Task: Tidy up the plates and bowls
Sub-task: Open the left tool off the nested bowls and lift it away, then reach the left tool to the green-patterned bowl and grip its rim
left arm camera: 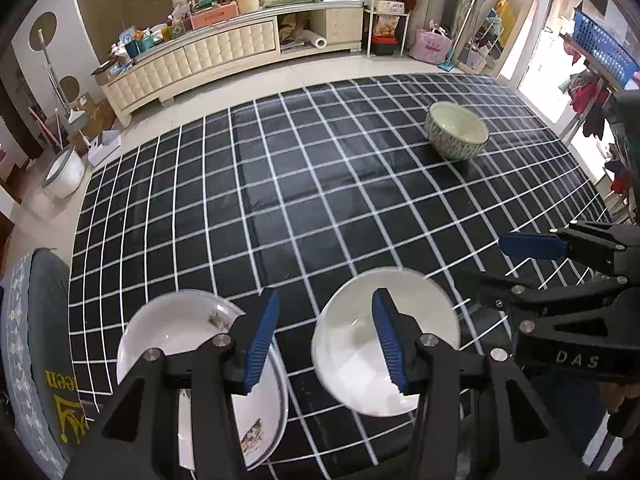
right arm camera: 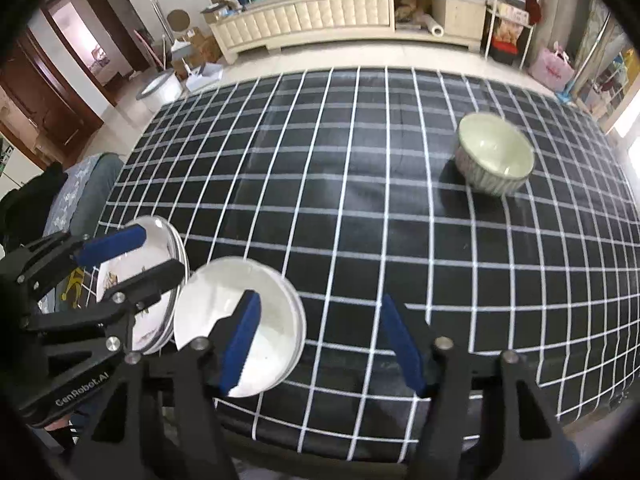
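Both grippers loose, holding nothing: left gripper (left arm camera: 324,340) half wide, right gripper (right arm camera: 320,344) wider. Plates (left arm camera: 172,332) stacked lower left, white dish (left arm camera: 352,336) beside them. Bowl (left arm camera: 458,130) alone upper right, not yet sorted.

1. A wide stretch of checked tablecloth (right arm camera: 340,200) is lying free across the table's middle.
2. 1 patterned bowl (right arm camera: 496,158) is blocking the far right.
3. A white bowl (left arm camera: 386,344) and stacked plates (left arm camera: 180,332) are crowding the near edge.
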A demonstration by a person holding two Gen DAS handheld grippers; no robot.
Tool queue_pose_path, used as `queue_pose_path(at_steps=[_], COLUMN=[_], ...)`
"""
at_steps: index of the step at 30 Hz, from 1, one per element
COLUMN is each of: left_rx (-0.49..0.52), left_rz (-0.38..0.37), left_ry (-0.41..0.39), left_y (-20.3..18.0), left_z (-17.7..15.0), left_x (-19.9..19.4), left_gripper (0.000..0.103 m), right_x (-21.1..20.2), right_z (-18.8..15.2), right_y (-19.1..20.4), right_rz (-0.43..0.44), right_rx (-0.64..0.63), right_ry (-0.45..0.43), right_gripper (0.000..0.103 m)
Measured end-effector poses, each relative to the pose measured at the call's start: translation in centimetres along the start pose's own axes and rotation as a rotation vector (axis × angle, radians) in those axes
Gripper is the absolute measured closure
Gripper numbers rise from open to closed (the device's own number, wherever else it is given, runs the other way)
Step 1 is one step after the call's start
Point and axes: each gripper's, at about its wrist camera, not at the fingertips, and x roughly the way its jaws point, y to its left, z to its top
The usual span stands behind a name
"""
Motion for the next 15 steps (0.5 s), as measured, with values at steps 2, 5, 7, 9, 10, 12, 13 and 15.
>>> queue_pose_path(at_steps=[2,5,7,9,10,12,13,15], left_rx=[-0.001,-0.014,-0.006,0.005,0.007,0.007,0.003,-0.006], left_rz=[-0.003,-0.002,-0.010,-0.007,-0.006,-0.013,-0.019,-0.031], left_ry=[-0.003,0.001,0.000,-0.008,-0.011,-0.018,-0.017,-0.003], left_y=[-0.4,-1.0,-1.7,-2.5,-2.8,-3.7,-4.1,-4.9], left_z=[0.9,2.2,3.2,4.2,4.6,6.0,6.6,7.9], left_x=[-0.2,-0.4,-0.4,-0.4,-0.5,-0.3,-0.2,0.3], left_gripper=[0.057,0.057,0.057,0.057,0.057,0.057,0.057,0.057], right_x=[-0.8,-1.9,-2.4,-2.8,-2.9,-3.1,-3.2,-3.3], right_z=[0.6,1.5,2.0,2.6,2.9,3.5,3.8,4.3], right_y=[-0.9,-2.5,-3.6,-4.8,-5.4,-6.7,-7.4,-8.3], right_rz=[-0.004,-0.012,-0.022,-0.032,-0.037,-0.042,-0.045,-0.045], right_rx=[0.007,0.021,0.029,0.038,0.044,0.058,0.063,0.071], right_ry=[-0.017,-0.045,-0.057,-0.069,-0.072,-0.074,-0.076,-0.075], right_gripper=[0.033,0.032,0.031,0.029,0.029,0.028,0.028,0.028])
